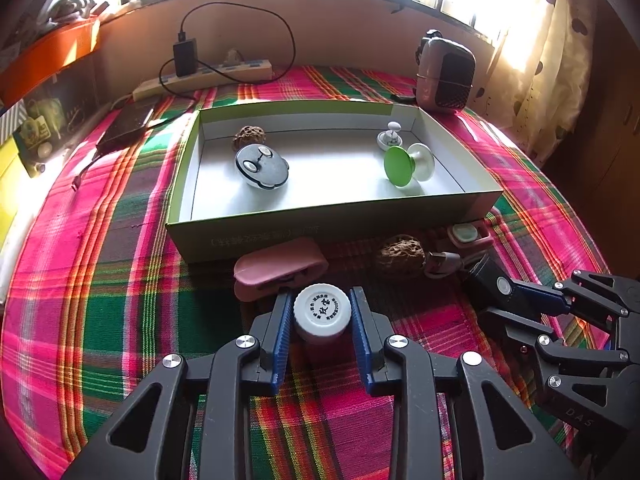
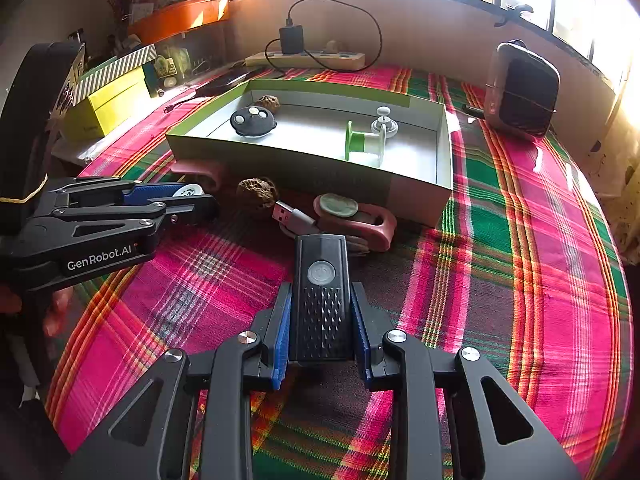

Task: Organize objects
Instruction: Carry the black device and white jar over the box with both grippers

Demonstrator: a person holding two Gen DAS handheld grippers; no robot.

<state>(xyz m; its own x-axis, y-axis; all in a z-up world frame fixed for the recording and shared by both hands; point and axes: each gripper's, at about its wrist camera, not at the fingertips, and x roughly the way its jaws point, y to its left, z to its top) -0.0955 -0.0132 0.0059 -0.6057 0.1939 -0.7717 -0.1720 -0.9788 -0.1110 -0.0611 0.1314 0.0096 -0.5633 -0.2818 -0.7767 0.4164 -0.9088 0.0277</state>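
Observation:
My left gripper (image 1: 322, 304) is shut on a small white-capped bottle (image 1: 322, 308) just above the plaid cloth, in front of the green box (image 1: 320, 224). My right gripper (image 2: 320, 304) is shut on a black flashlight (image 2: 321, 296) with a round button, also in front of the box (image 2: 416, 196). The box holds a black round gadget (image 1: 262, 167), a walnut (image 1: 249, 136), a green spool (image 1: 406, 164) and a white knob (image 1: 390, 136). On the cloth before the box lie a pink case (image 1: 276, 268), a walnut (image 1: 400, 254), a USB cable plug (image 2: 286, 212) and a pink holder with a green disc (image 2: 352, 216).
A power strip with a black charger (image 1: 192, 68) lies at the back by the wall. A small heater (image 1: 444, 74) stands at the back right. A dark phone (image 1: 128, 126) lies left of the box. Yellow and striped boxes (image 2: 108, 92) stand at the left edge.

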